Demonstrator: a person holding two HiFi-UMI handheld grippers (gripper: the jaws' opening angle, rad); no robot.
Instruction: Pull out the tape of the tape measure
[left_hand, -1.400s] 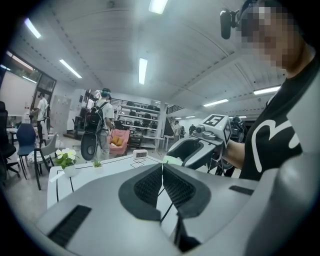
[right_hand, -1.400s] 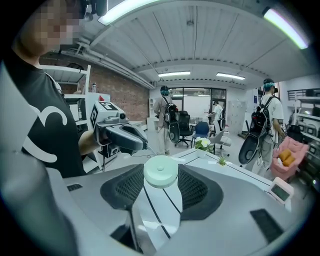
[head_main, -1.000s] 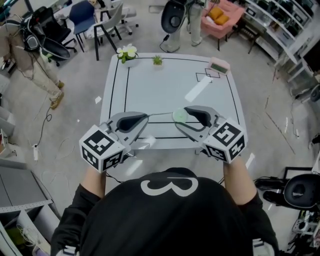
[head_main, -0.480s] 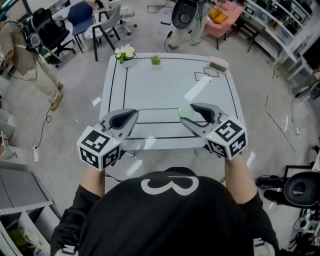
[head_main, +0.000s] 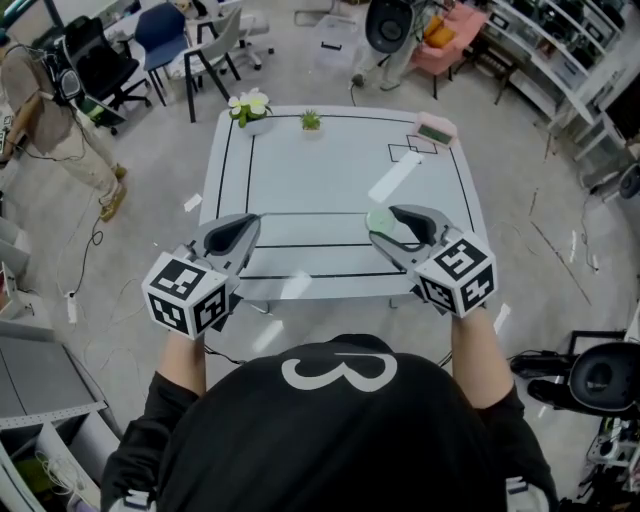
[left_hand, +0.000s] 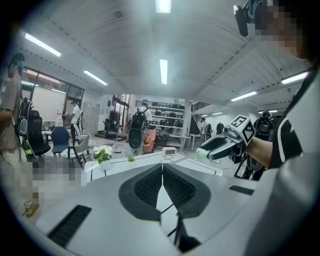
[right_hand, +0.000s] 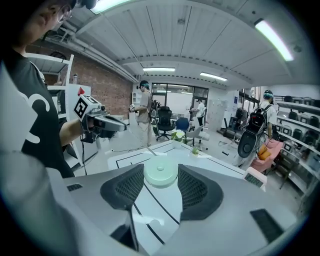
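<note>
the right gripper (head_main: 383, 226) has its jaws clamped on the round, pale green tape measure (right_hand: 160, 173). it holds it up over the near side of the white table (head_main: 330, 160). the left gripper (head_main: 250, 220) has its jaws pressed together on the end of the thin tape (head_main: 310, 213). the tape runs straight between the two grippers, which are well apart.

The left gripper (head_main: 250, 221) has swung left, away from the right gripper (head_main: 384, 225), which edged right with the tape measure (head_main: 378, 218). The gap between them is wider, and more tape (head_main: 310, 213) spans it.
</note>
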